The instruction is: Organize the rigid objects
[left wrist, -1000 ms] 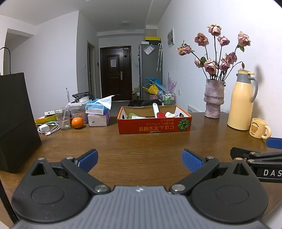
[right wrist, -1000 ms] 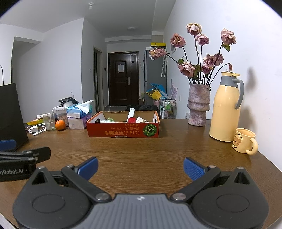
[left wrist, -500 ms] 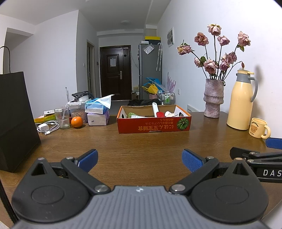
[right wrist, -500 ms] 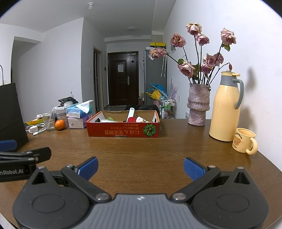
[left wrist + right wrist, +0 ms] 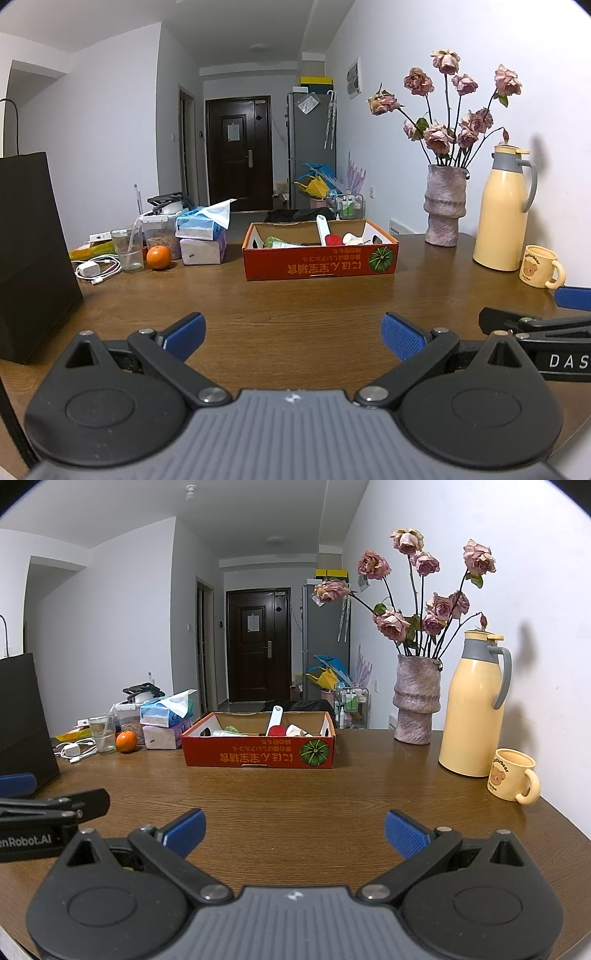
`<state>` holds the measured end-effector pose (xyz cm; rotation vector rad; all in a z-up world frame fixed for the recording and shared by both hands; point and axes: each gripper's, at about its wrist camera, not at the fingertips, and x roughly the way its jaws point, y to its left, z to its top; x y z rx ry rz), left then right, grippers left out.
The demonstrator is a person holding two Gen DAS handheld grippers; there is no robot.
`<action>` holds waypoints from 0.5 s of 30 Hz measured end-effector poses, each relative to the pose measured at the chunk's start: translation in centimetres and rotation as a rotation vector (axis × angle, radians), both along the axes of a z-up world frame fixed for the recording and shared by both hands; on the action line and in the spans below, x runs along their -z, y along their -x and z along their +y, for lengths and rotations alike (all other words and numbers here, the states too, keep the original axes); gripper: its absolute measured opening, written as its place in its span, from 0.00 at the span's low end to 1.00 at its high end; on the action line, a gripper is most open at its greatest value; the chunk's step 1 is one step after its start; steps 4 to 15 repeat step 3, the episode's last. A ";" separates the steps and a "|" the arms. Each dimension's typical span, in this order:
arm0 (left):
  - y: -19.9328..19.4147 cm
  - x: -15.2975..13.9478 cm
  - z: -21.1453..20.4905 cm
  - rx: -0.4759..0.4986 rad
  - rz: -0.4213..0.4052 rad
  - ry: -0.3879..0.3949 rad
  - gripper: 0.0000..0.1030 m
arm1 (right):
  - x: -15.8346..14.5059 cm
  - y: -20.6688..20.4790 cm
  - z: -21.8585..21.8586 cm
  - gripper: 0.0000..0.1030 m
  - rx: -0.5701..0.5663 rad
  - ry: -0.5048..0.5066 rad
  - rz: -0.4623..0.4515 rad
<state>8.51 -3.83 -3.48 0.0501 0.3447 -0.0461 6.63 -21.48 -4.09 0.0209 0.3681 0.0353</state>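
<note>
Your left gripper (image 5: 292, 336) and right gripper (image 5: 293, 833) both gape wide, holding nothing, low over the table (image 5: 295, 794); the box (image 5: 320, 255) sits well ahead.

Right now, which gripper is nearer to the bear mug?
Right. The right gripper sits on the bear mug's side of the table; the left gripper is farther left, beyond it. Both are open and short of the mug.

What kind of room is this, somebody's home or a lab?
Most likely a lived-in apartment: a wooden dining table holds a vase of dried roses, a yellow thermos jug and a bear mug, with a fridge and a front door down the hallway.
</note>
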 end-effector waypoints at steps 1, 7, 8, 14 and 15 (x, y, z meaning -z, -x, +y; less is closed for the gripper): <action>0.0 0.1 0.0 0.001 0.000 0.000 1.00 | 0.0 0.0 0.0 1.00 0.000 0.000 0.000; 0.0 0.1 0.0 0.003 0.001 0.001 1.00 | 0.0 0.0 0.0 1.00 -0.001 0.000 0.000; 0.0 0.1 0.0 0.003 0.001 0.001 1.00 | 0.0 0.0 0.0 1.00 -0.001 0.000 0.000; 0.0 0.1 0.0 0.003 0.001 0.001 1.00 | 0.0 0.0 0.0 1.00 -0.001 0.000 0.000; 0.0 0.1 0.0 0.003 0.001 0.001 1.00 | 0.0 0.0 0.0 1.00 -0.001 0.000 0.000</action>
